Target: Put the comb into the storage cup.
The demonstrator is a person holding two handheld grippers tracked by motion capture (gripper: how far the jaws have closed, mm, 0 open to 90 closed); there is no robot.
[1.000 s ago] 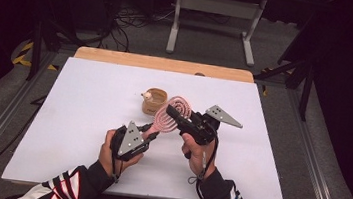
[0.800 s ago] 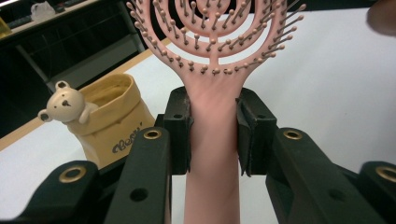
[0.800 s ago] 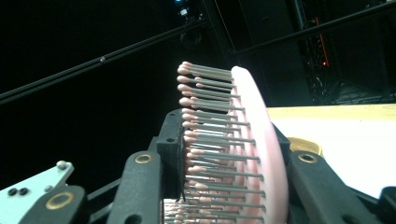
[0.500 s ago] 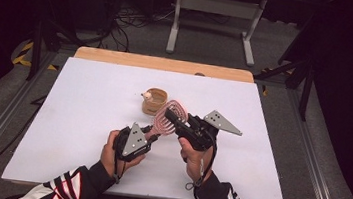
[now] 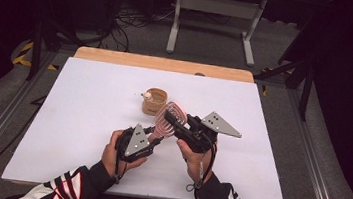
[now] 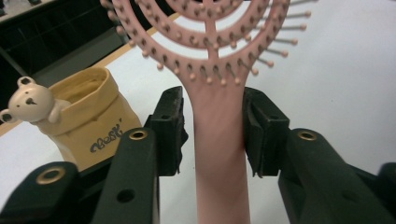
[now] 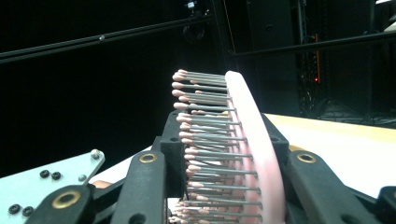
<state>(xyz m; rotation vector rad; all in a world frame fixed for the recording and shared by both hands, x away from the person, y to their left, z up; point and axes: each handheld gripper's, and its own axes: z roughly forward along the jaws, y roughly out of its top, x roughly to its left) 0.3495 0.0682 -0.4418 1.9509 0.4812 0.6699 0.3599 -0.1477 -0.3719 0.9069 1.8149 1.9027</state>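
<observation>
- Centrally, above the white table (image 5: 62, 116), a pink paddle hairbrush (image 5: 166, 121) is held in the air between the two hand-held grippers; its vented oval head points away from the person and its handle slants down towards the person's left.
- Left gripper (image 5: 149, 135): held in the person's left hand (image 5: 111, 150), with a grey three-cornered plate on top. In the left gripper view the brush handle (image 6: 219, 154) stands between the two black fingers (image 6: 168, 130). The fingers have just been opening; a gap shows on the left side of the handle, and the other finger lies at its edge, so the handle is released rather than pinched.
- Right gripper (image 5: 174, 121): held in the person's right hand (image 5: 193, 157), also carrying a grey plate. In the right gripper view its fingers (image 7: 173, 158) are clenched on the brush head (image 7: 252, 154), one finger against the ball-tipped bristles, the other behind the smooth pink back. The head is seen edge-on here, bristles pointing left.
- Small tan pot (image 5: 154, 100): stands upright on the table just beyond the brush head, apart from it. The left gripper view shows lettering on its side and a cream bear figure (image 6: 30, 100) perched at its rim.
- Both forearms wear sleeves striped black, white and red.
</observation>
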